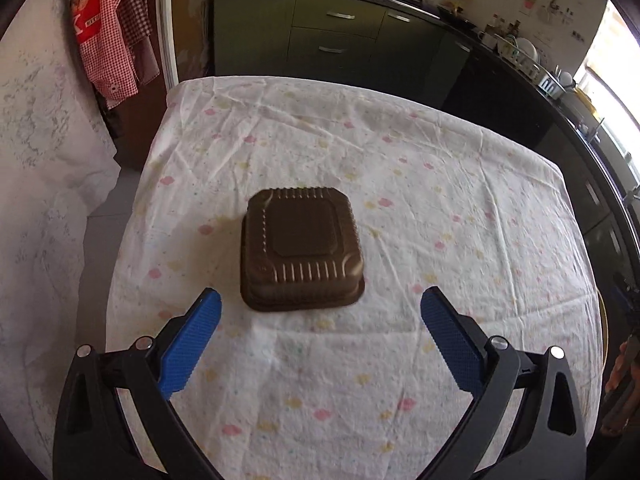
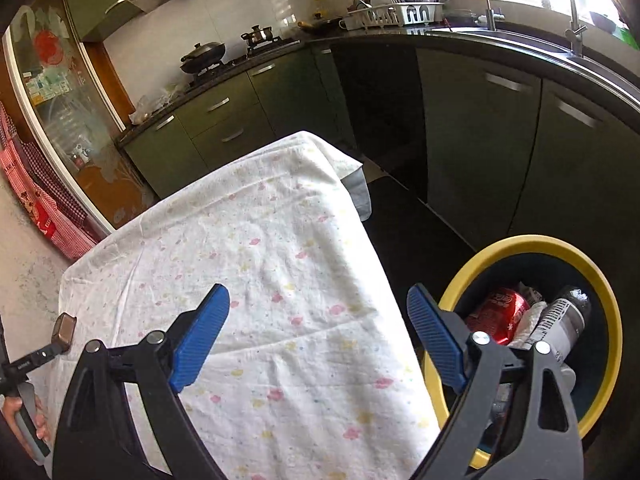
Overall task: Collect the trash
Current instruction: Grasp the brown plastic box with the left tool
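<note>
Green kitchen cabinets [image 1: 332, 36] line the far walls, and in front of them stands the surface [image 1: 440, 184], draped in a wrinkled white cloth dotted with pink and yellow shapes. Near the middle of that cloth sits a brown square plastic takeaway box [image 1: 302, 254] with a ribbed lid, closed and upright, nothing else touching it.

The left claw [image 1: 320, 308] hovers just in front of the box with its blue-padded fingers spread wide — wider than the box itself — and nothing between them.

The right claw [image 2: 318, 304] is likewise spread wide and holds nothing; it hangs over the right-hand edge of the cloth. Just beside that edge, lower down on the floor, stands a round dark bin with a yellow rim [image 2: 532, 242]. Inside it lie a crushed red drink can [image 2: 500, 314], crumpled white paper [image 2: 530, 320] and a dark plastic bottle with a white label [image 2: 562, 322], all resting against one another.

At the left border of the right wrist view, the brown box [image 2: 65, 332] shows edge-on, with part of the left tool and the person's hand [image 2: 24, 420] beneath it.
</note>
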A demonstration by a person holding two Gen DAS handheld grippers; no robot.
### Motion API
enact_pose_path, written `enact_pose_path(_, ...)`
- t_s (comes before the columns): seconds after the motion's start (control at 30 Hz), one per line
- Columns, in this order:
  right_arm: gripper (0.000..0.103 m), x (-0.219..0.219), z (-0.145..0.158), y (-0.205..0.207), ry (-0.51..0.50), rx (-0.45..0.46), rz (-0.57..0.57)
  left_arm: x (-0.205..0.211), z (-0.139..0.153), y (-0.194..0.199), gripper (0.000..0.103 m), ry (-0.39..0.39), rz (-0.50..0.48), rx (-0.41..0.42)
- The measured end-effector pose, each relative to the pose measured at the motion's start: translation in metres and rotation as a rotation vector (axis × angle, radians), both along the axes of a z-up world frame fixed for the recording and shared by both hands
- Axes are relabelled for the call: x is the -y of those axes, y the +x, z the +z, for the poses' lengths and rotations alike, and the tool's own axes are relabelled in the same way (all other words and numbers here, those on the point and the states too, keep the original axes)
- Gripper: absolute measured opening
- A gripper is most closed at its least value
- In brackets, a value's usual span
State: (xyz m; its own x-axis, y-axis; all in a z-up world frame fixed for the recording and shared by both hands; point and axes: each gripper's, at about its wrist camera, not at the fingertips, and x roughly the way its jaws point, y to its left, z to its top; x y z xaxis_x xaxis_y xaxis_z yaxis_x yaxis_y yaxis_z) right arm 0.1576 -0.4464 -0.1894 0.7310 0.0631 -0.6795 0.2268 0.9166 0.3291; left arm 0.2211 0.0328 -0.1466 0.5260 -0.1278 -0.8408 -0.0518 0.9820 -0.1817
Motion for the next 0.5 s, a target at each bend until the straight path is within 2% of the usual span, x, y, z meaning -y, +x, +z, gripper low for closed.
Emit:
enact_pose_path(0.13, 0.087, 0.000, -0.002, -0.002, -0.049, 0.011, -0.018, -0.006, 0.002, 0.014, 0.095, 0.025, 0.019, 0.019)
enact_pose_path(0.3, 0.087, 0.000, -0.013, 0.003, -0.017, -0.016, 0.007, -0.004, 0.001, 0.024, 0.076, 0.055, 0.036, 0.018)
enact_pose_path(0.4, 0.087, -0.001, -0.016, 0.005, -0.006, -0.025, 0.024, -0.003, 0.003, 0.024, 0.069, 0.080, 0.054, 0.040)
enact_pose_path(0.5, 0.087, -0.003, -0.017, 0.005, -0.005, -0.029, 0.033, -0.002, 0.003, 0.026, 0.066, 0.100, 0.048, 0.040)
